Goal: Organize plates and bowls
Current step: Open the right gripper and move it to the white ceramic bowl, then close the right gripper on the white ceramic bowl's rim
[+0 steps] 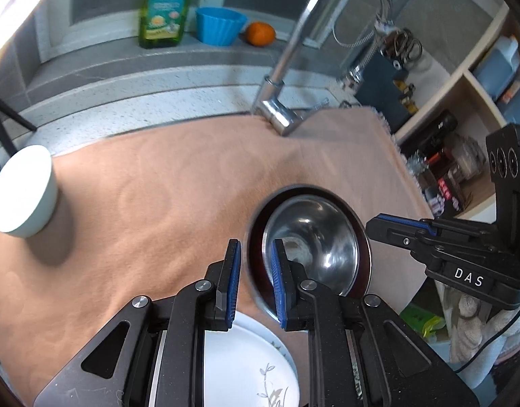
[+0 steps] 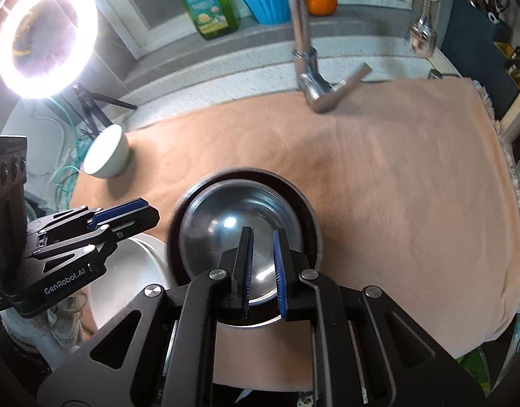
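One steel bowl (image 2: 239,224), shiny, upright, sits nested inside a dark round plate (image 2: 307,210) near the middle of the front edge of the cloth-covered surface (image 2: 412,203). One white bowl (image 2: 105,156), upright, stands well apart near the left edge. One white plate (image 1: 239,366) with a leaf motif lies flat at the front-left corner, just beside the dark plate.

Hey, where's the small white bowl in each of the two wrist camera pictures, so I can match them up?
Left wrist view: the white bowl sits at the far left edge, on the peach cloth.
Right wrist view: the white bowl sits left of centre, at the cloth's left edge, below the ring light.
Shared landmark: the chrome faucet at the cloth's far edge.
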{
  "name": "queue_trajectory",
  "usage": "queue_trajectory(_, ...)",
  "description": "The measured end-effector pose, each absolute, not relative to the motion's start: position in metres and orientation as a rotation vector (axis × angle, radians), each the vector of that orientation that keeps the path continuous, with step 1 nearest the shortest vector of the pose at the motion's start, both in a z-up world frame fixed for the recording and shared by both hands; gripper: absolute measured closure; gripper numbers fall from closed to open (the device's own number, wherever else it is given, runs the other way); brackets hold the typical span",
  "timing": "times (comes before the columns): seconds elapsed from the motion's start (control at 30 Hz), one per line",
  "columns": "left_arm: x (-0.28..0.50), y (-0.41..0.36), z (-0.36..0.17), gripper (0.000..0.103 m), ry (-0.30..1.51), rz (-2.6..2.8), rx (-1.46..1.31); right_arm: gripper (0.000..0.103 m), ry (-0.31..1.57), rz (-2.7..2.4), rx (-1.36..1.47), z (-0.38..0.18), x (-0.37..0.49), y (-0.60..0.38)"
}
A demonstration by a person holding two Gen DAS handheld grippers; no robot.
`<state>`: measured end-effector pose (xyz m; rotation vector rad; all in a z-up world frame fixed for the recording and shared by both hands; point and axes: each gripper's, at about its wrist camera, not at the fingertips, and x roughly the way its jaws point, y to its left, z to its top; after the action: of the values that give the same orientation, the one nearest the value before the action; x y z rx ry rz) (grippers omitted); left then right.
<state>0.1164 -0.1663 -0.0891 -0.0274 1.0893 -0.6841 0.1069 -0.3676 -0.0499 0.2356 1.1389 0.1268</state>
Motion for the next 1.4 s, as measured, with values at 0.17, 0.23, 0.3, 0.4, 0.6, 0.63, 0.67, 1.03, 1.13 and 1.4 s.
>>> queue_trajectory(0.17,0.122,-0.133,-0.082,0.087,1.066,-0.632,-0.096,0.090,1.105,0.195,0.255,-0.039,0.114,-0.350)
queue_trajectory(0.23,0.125,-0.119,-0.081,0.087,1.059,-0.604,-0.116,0.084,1.089,0.222,0.259,-0.035,0.118,-0.341)
queue_trajectory(0.3,0.128,-0.103,-0.082,0.087,1.056,-0.573,-0.140,0.077,1.078,0.247,0.259,-0.033,0.124,-0.330)
queue_trajectory(0.4,0.134,-0.074,-0.083,0.086,1.049,-0.510,-0.178,0.076,1.069,0.293,0.256,-0.030,0.133,-0.312)
queue_trajectory(0.6,0.149,-0.018,-0.088,0.086,1.033,-0.383,-0.257,0.076,1.068,0.375,0.234,-0.030,0.156,-0.271)
queue_trajectory(0.63,0.152,-0.009,-0.088,0.086,1.026,-0.353,-0.260,0.076,1.074,0.387,0.232,-0.031,0.162,-0.263)
queue_trajectory(0.67,0.155,-0.002,-0.090,0.086,1.024,-0.334,-0.267,0.076,1.079,0.398,0.233,-0.032,0.167,-0.258)
queue_trajectory(1.03,0.194,0.060,-0.111,0.086,1.044,-0.209,-0.393,0.076,1.146,0.477,0.249,-0.058,0.222,-0.204)
queue_trajectory(1.13,0.203,0.068,-0.117,0.086,1.054,-0.199,-0.419,0.076,1.165,0.482,0.245,-0.068,0.233,-0.192)
queue_trajectory(1.4,0.222,0.074,-0.130,0.086,1.083,-0.196,-0.432,0.076,1.202,0.485,0.266,-0.090,0.257,-0.168)
